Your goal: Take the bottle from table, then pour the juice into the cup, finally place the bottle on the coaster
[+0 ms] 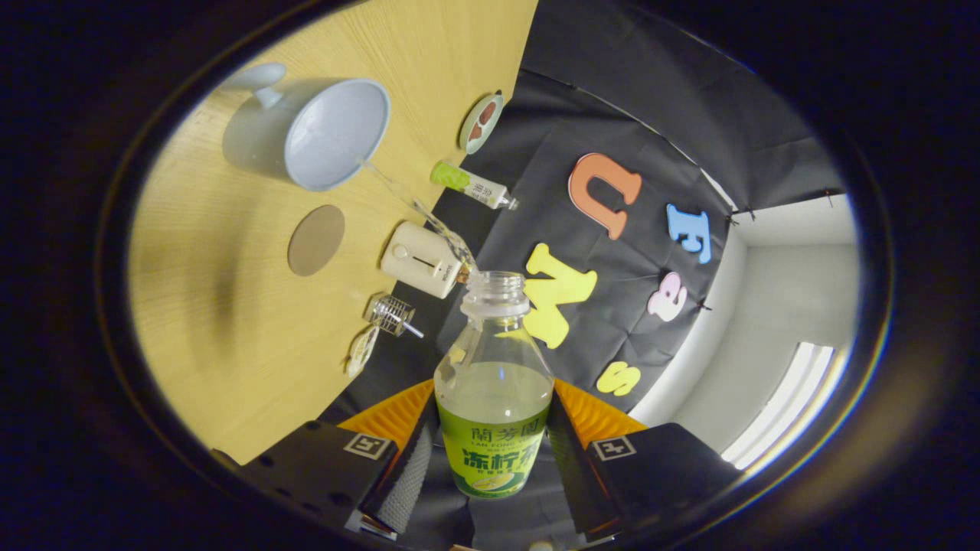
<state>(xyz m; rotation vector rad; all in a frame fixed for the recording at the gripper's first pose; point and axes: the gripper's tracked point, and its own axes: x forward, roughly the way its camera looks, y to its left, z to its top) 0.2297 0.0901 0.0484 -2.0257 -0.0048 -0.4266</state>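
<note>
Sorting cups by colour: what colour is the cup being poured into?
Pale blue cup, seen best in the gripper view; the gripper is shut on the bottle.

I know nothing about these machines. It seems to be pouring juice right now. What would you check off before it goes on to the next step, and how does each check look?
1. Grip: tool has a finger on each side of the bottle. Ok.
2. Aim: the stream runs from the bottle's mouth to the cup rim. Ok, though close to the edge.
3. Spills: no puddle seen on the table by the cup. Ok.
4. Cup level: how full the cup is, cannot tell.
5. Juice left: the bottle holds plenty. Ok.
6. Coaster: bare, beside the cup, ready for the bottle. Ok.
</note>
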